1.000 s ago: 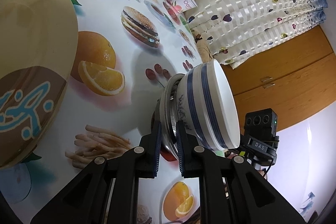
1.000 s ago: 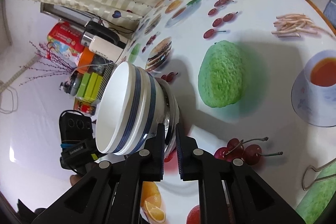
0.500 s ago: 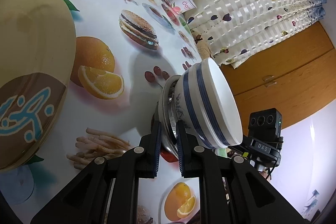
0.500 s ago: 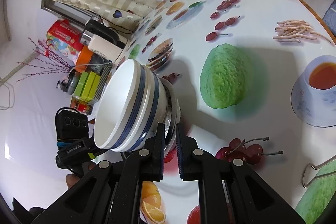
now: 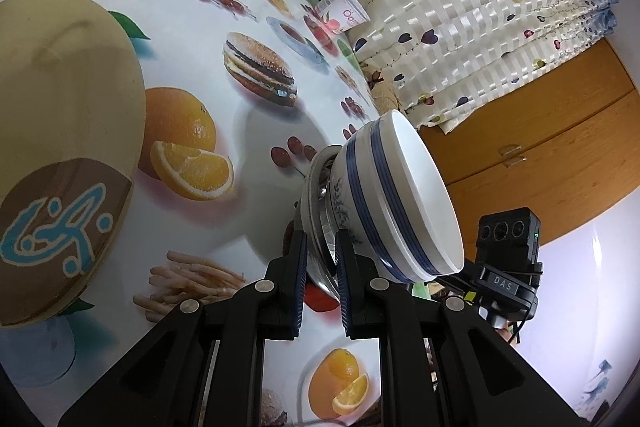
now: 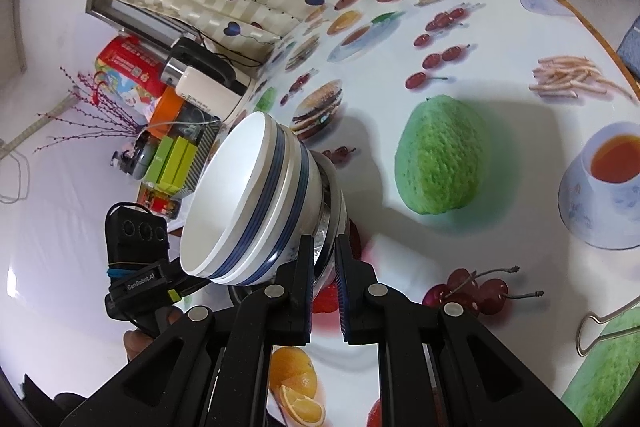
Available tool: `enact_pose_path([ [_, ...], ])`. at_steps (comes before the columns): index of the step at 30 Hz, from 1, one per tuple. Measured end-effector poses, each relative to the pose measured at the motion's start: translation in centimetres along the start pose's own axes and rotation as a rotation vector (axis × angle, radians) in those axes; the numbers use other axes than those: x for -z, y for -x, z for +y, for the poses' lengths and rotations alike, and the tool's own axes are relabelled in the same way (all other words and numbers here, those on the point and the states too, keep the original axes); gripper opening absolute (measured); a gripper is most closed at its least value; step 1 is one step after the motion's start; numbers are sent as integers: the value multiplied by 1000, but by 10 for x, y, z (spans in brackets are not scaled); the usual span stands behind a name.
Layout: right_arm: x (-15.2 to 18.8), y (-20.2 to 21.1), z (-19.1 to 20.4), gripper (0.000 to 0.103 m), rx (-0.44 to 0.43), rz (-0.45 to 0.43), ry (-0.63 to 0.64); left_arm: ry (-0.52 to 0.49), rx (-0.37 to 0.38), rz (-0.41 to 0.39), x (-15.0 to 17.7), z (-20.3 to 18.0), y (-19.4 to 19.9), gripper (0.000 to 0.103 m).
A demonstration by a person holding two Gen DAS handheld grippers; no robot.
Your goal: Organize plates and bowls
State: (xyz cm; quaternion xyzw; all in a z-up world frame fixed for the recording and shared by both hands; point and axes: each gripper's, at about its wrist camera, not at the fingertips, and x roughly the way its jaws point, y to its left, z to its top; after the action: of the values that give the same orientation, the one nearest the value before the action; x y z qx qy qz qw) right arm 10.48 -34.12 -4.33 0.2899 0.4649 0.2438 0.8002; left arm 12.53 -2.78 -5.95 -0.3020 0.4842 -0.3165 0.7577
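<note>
Both the left gripper [image 5: 321,257] and right gripper [image 6: 323,259] clamp the steel plate's [image 5: 316,227] rim, lifting the stacked striped bowls [image 5: 394,195] above the tabletop's [image 5: 248,27] near edge; the yellow plate [image 5: 60,87] likely remains unsorted.

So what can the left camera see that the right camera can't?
Only the left wrist view shows the big yellow plate, the wooden cabinet and the right gripper's camera.

Only the right wrist view shows the wire clip, the cluttered shelf of boxes and the left gripper's camera.

Both show the stacked blue-striped bowls on a metal plate, clamped from both sides, the yogurt cup and the curtain.
</note>
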Motion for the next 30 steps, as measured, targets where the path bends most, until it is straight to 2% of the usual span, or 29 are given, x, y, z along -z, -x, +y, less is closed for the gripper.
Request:
enact_pose_path([
  [16, -7, -1, 24, 10, -22, -8, 45, -14, -12, -45, -13, -6, 25, 14],
  [30, -21, -25, 68, 10, -67, 18, 117, -6, -48, -133, -21, 2, 74, 14],
])
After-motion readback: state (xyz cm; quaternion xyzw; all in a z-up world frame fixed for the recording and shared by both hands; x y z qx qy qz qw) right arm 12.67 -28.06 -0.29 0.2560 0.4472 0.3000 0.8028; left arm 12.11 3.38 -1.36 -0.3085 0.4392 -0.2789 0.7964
